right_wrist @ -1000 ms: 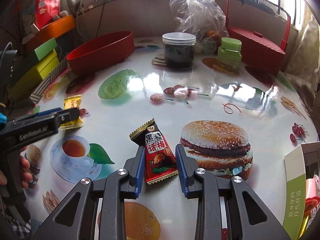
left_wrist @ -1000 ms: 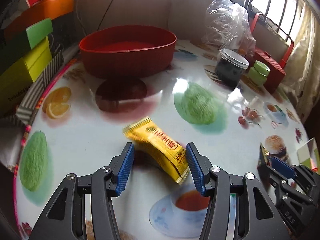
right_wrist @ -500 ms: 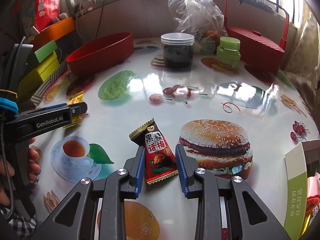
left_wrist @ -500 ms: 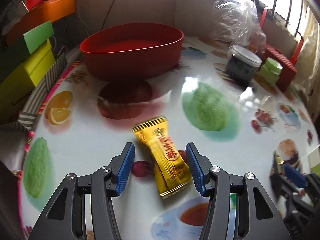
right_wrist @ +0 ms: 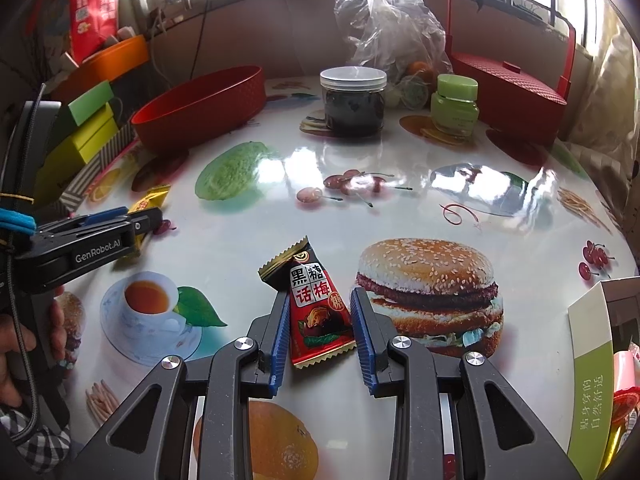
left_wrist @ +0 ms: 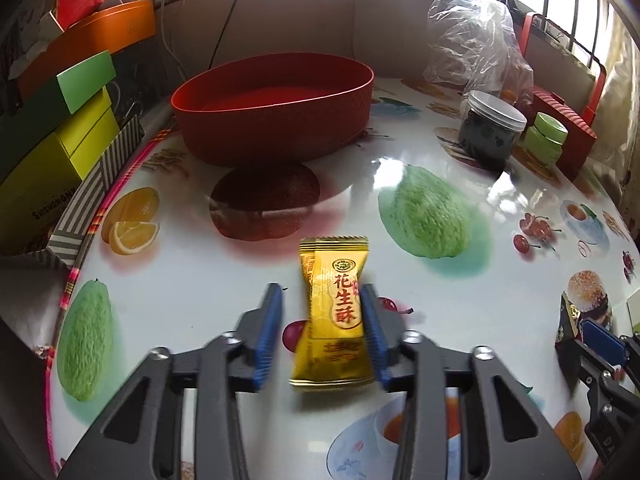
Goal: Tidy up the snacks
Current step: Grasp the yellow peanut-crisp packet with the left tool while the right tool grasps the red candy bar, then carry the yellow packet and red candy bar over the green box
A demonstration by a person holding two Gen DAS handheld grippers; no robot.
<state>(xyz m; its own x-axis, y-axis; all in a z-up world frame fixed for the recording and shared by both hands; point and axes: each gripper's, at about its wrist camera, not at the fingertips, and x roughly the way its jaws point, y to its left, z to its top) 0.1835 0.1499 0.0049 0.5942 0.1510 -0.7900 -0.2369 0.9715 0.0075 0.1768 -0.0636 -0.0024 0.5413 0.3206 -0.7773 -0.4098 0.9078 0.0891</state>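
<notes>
A yellow candy packet [left_wrist: 336, 312] lies lengthwise between the jaws of my left gripper [left_wrist: 320, 292], which are closing. The right pad touches the packet and a gap remains at the left pad. In the right wrist view the left gripper [right_wrist: 148, 216] sits low over the yellow candy packet [right_wrist: 154, 196] at the table's left. My right gripper [right_wrist: 320, 294] is shut on a red-and-black candy packet [right_wrist: 316, 308], just over the table's burger print. A red oval basin [left_wrist: 272, 120] stands empty at the back left of the table.
A dark jar with a clear lid [right_wrist: 352, 100], a green jar [right_wrist: 456, 108], a plastic bag [right_wrist: 388, 20] and a red basket [right_wrist: 512, 88] stand at the back. Stacked boxes [left_wrist: 60, 152] line the left edge. A green-and-white box [right_wrist: 592, 360] holds more snacks at the right. A person's hand [right_wrist: 16, 344] grips the left tool.
The left jaws have narrowed around the yellow candy, which now lies straight between them instead of slanting. The right gripper and its candy have not moved.
</notes>
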